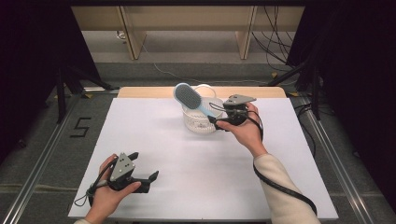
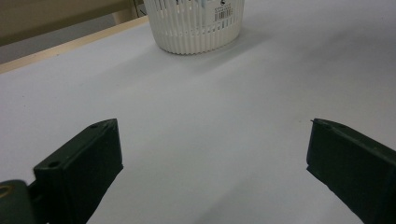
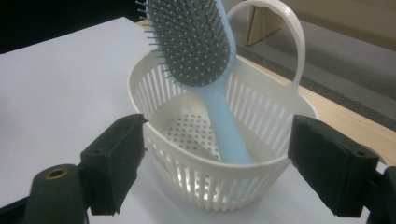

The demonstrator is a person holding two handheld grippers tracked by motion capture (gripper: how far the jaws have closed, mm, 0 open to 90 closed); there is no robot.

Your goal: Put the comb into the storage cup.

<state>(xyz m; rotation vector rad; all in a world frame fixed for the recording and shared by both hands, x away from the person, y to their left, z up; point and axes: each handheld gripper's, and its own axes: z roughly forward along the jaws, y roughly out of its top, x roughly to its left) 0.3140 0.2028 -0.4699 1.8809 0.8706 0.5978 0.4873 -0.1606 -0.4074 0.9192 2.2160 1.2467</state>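
On the white table: my two hands at work, each with a gripper
Basket: the white slatted basket [image 1: 200, 120] stands toward the table's far edge, its loop handle up
Hairbrush: a light-blue hairbrush [image 3: 208, 70] stands tilted in the basket; handle down inside, bristled head above the rim
Right gripper [image 1: 215, 120]: just beside the basket; jaws spread wide, nothing pinched; the basket shows between them
Left gripper [image 1: 150, 181]: low at the near left, well apart from the basket; jaws wide, bare table [image 2: 210, 116] between

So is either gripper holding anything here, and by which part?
Nothing is held. The right gripper is open near the basket; the hairbrush stands in it. The left gripper is open.
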